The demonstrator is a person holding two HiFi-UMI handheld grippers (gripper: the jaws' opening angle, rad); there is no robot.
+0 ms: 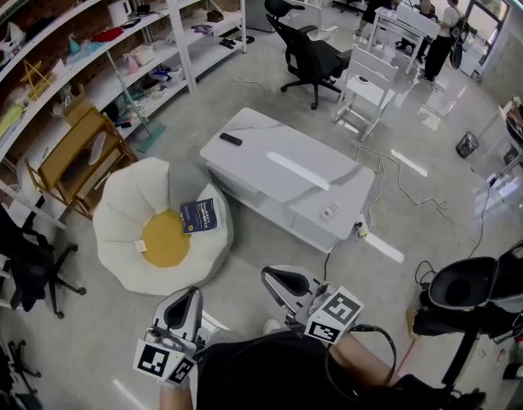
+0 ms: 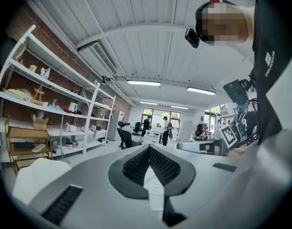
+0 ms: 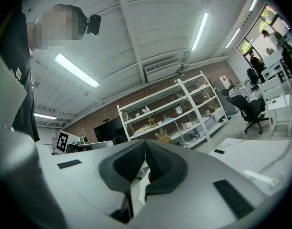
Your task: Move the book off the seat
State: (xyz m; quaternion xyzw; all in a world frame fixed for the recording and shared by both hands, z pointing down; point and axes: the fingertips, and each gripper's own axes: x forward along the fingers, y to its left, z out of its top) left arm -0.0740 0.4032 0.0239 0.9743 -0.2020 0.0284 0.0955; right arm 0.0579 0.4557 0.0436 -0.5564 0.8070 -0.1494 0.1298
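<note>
So it's a big open workshop room with a shiny grey concrete floor (image 1: 99, 331), a brick wall on the left and long white shelving (image 1: 91, 49) full of odds and ends. A wooden rack (image 1: 78, 156) stands in front of the shelves. There's a black office chair (image 1: 308, 54) further back, and two people (image 1: 449, 24) by white desks at the far end.

In the middle sits a low white table (image 1: 279, 178) with a black remote (image 1: 231, 139) near its far corner and a white remote (image 1: 330, 210) near the close edge. A loose cable (image 1: 398, 182) snakes over the floor on its right.

The seat (image 1: 129, 203) is a flower-shaped white pouf with a yellow centre (image 1: 165, 237), just beside the table's left end. The book (image 1: 199, 216) lies flat on it, dark blue cover up, on the side nearest the table, its corner just lapping the yellow patch. From the head view it looks almost square, so which edge is the long one can't be told. Its edges are turned a little off the table's.

Between the person and the seat there's only bare floor.

The left gripper (image 1: 183, 310) and right gripper (image 1: 283, 282) are both held low and close to the person's body, well apart from the seat. In their own views, the left gripper (image 2: 149, 149) and right gripper (image 3: 145, 144) each have their jaws pinched together with nothing in them.
</note>
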